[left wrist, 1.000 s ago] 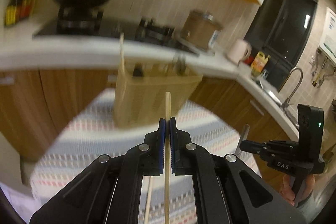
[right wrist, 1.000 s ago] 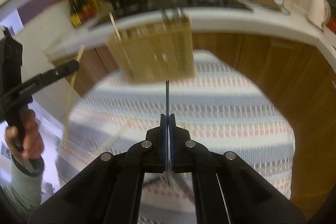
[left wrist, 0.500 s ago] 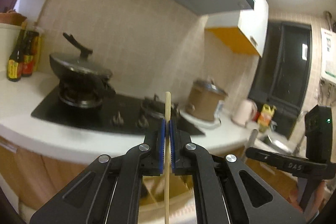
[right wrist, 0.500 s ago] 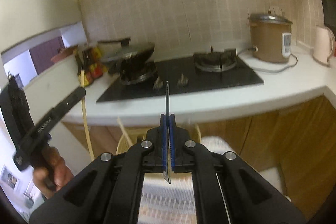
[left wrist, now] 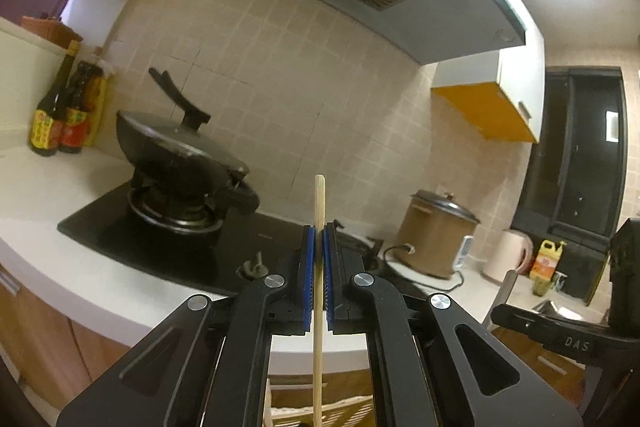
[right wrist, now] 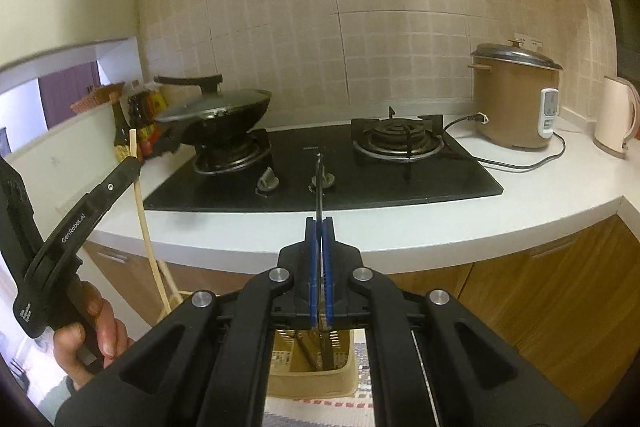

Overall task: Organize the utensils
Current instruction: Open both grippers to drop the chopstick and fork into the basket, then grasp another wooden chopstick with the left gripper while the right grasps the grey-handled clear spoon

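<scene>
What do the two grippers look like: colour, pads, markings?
Both are matte black with silver pivot screws and blue ribbed pads. The left gripper reads "GenRobot.AI" along its side; the right gripper shows "DAS". A grey sleeve cuff shows at the left hand.

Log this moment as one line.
left gripper: shut on chopstick | right gripper: shut on knife | both raised before stove | basket below

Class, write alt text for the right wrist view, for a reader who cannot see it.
The right tool is shut on a thin dark utensil that points at a black gas hob on a white counter. At left, a hand holds the left tool, shut on a wooden chopstick. A lidded wok and a rice cooker stand behind.
</scene>
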Tool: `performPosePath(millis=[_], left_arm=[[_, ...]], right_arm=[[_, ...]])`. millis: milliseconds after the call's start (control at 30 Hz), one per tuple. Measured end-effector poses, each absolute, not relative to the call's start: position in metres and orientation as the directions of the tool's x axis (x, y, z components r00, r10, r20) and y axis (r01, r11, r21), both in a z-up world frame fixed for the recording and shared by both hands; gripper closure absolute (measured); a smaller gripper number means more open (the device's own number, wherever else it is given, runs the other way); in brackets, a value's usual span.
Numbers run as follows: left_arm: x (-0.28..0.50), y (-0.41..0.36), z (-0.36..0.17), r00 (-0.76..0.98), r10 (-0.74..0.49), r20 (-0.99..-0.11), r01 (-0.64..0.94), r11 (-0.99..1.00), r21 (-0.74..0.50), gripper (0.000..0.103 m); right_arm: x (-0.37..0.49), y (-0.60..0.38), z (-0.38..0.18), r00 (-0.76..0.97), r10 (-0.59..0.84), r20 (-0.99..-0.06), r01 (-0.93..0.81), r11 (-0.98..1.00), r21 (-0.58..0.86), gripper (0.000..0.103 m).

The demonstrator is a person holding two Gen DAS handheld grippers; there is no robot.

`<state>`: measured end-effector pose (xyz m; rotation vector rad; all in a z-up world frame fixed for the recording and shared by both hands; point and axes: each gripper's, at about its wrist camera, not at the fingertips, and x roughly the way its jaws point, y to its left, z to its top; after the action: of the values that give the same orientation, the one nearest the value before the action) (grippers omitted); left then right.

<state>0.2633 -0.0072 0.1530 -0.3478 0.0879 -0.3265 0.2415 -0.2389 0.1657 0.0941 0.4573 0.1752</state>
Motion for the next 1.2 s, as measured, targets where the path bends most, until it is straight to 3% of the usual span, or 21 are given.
performPosePath(millis=[367, 533, 700, 800, 933, 1000, 1200], left_arm=[[0.263, -0.003, 0.123, 0.929, -0.352, -0.113, 0.297, 0.892, -0.34, 0.099], [0.242, 0.007, 0.127, 0.903, -0.399, -0.162, 0.328, 0.881, -0.34, 0.069], [0.212, 0.015, 0.133, 0.859, -0.455, -0.235, 0.366, 0.867, -0.339, 0.061], [0.198, 0.016, 0.136, 0.823, -0.488, -0.292, 0.387, 0.856, -0.343, 0.061], [0.178, 0.009, 0.136, 0.74, -0.512, -0.436, 0.414, 0.857, -0.306, 0.059], [0.169, 0.002, 0.13, 0.697, -0.499, -0.515, 0.419, 0.866, -0.273, 0.058], [0.152, -0.022, 0.066, 0.465, -0.471, -0.75, 0.482, 0.845, -0.232, 0.058]], right_arm=[[0.233, -0.242, 0.144, 0.862, 0.222, -0.456, -0.156, 0.971, 0.179, 0.101], [0.214, -0.243, 0.141, 0.835, 0.227, -0.502, -0.153, 0.971, 0.185, 0.099], [0.185, -0.251, 0.141, 0.807, 0.264, -0.528, -0.163, 0.959, 0.232, 0.077], [0.167, -0.254, 0.146, 0.802, 0.267, -0.535, -0.164, 0.959, 0.233, 0.076], [0.136, -0.25, 0.152, 0.778, 0.277, -0.564, -0.184, 0.959, 0.216, 0.067], [0.121, -0.246, 0.15, 0.761, 0.254, -0.598, -0.185, 0.967, 0.175, 0.055], [0.087, -0.231, 0.102, 0.587, 0.236, -0.775, -0.227, 0.966, 0.121, 0.055]])
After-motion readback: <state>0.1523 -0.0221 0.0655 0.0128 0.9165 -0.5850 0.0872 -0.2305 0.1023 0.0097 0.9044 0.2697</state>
